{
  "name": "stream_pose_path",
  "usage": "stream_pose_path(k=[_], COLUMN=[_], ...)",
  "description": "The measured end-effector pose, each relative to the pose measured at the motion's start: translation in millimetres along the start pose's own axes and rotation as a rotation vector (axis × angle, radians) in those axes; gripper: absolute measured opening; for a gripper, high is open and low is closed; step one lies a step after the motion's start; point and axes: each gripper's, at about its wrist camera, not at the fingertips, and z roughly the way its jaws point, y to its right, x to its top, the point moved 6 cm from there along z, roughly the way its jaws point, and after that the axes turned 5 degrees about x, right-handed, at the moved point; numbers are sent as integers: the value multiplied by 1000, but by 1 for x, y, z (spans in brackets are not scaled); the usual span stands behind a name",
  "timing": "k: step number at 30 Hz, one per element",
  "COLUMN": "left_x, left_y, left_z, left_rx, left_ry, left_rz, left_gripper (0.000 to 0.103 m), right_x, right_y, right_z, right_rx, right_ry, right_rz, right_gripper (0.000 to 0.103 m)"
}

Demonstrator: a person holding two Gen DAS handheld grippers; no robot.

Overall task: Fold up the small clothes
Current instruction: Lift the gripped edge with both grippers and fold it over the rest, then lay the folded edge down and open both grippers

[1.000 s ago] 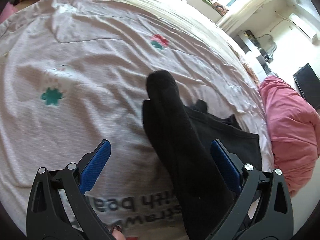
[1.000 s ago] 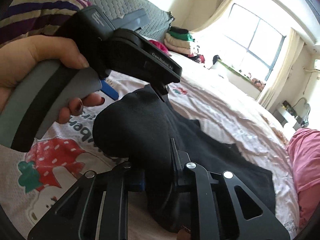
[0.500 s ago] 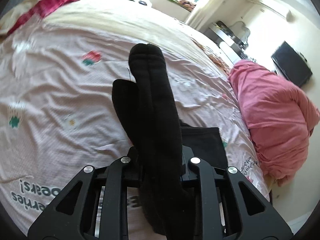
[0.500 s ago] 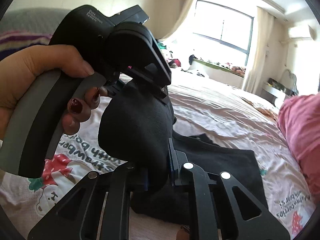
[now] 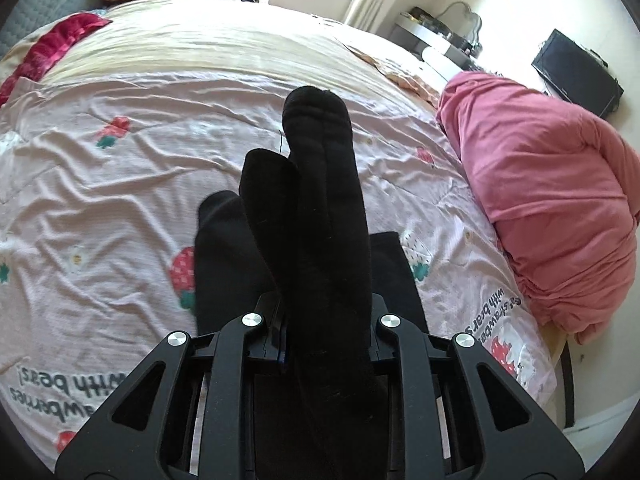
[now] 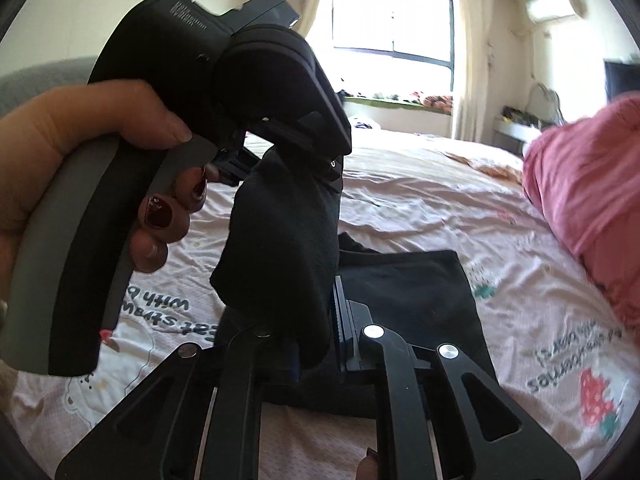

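We now have both tools on the same piece: the left gripper, whose jaws stood wide apart a second ago with the black socks lying loose between them, has clamped onto the pair, and the fabric runs straight out ahead of it with the toe ends hanging forward and above the pink strawberry bedsheet. The right gripper is pinched tight on the other end of the same pair, and in its view the left tool sits just ahead and above, held in a hand, with the socks bunched between the two. Below both tools, a flat black garment lies on the sheet. With both ends secured and lifted clear, we judge the pair ready to be doubled over or laid down folded.
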Motion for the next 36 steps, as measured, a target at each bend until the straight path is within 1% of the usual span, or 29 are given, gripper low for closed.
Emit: stream_pose_path(k=[6,12,17,20,24,25,27,28,29,31,33,34,35,36], left_x=[-7,-13,-20,-22,-24,-24,-24,-24,-23,-21,-18,-15,-12,-10], left_y=[24,35,44,48,55,56,57,57,57,60,61,59,55,51], left_z=[26,53,73,81,89,90,92,92,91,86,76,70,62,58], left_rx=[5,13,22,23,26,26,17,9,-22,-91,-121,-127,-124,-115], left_ry=[-41,-92,-126,-141,-150,-151,-156,-158,-159,-153,-130,-109,-78,-62], left_rz=[20,13,16,13,14,13,3,-4,-16,-38,-40,-35,-29,-25], left_gripper=[15,15,17,19,22,24,27,31,48,61,61,61,61,61], right_x=[-14,-28,-43,-49,-54,-55,-58,-59,-61,-66,-72,-74,-75,-74], right_y=[25,47,69,77,83,82,84,84,85,88,92,95,96,97], right_z=[0,9,17,17,17,17,17,17,16,16,17,17,16,15], right_rx=[16,37,92,122,144,147,150,152,152,141,155,175,185,196], right_ry=[-35,-101,-166,-186,-201,-205,-212,-215,-222,-241,-252,-257,-259,-259], right_rz=[154,310,512,599,662,675,701,710,720,746,785,821,840,847], right_gripper=[11,11,11,11,12,12,17,18,19,19,20,20,22,27])
